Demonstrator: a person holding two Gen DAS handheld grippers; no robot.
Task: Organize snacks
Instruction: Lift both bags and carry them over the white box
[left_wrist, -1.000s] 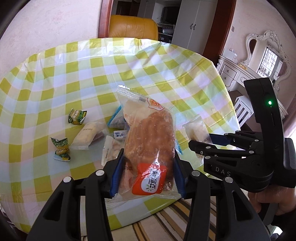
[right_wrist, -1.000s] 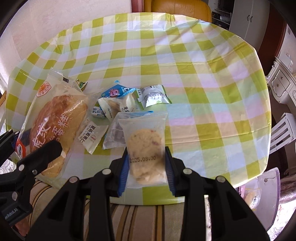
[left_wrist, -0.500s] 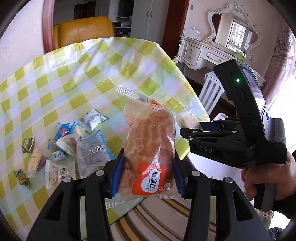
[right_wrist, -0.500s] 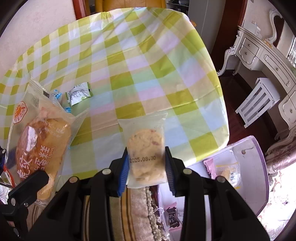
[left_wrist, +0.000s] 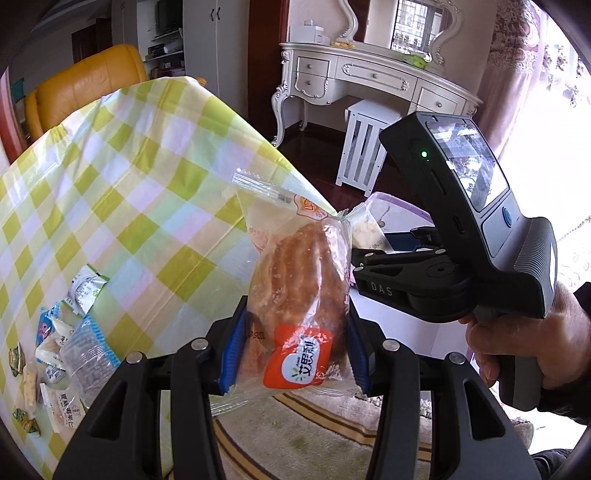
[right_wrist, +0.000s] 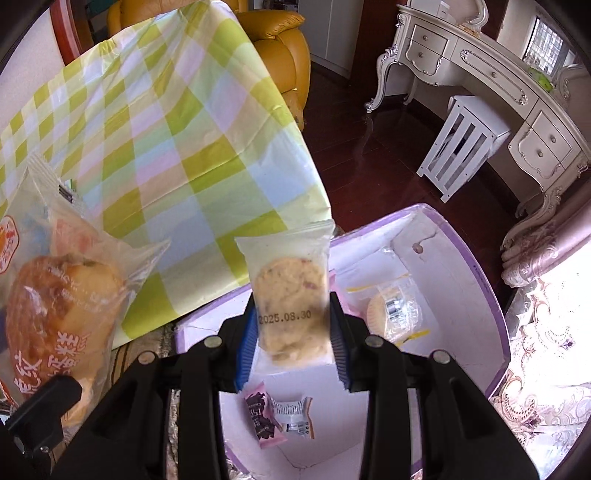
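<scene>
Now the left gripper (left_wrist: 293, 354) pinches a bagged bread loaf (left_wrist: 299, 291), hanging just off the checked table's (left_wrist: 122, 192) edge. Right gripper (right_wrist: 291, 332) clamps a dated cookie packet (right_wrist: 290, 295) over the white box (right_wrist: 469, 280), with open floor beyond. Inside lie a pink-wrapped snack (right_wrist: 262, 417), a small wrapper (right_wrist: 295, 415) and, probably, a packaged cake (right_wrist: 391, 312).

A home: ornate dressing table (left_wrist: 373, 79), leather armchair (right_wrist: 280, 48), checked tablecloth (left_wrist: 122, 192).
</scene>
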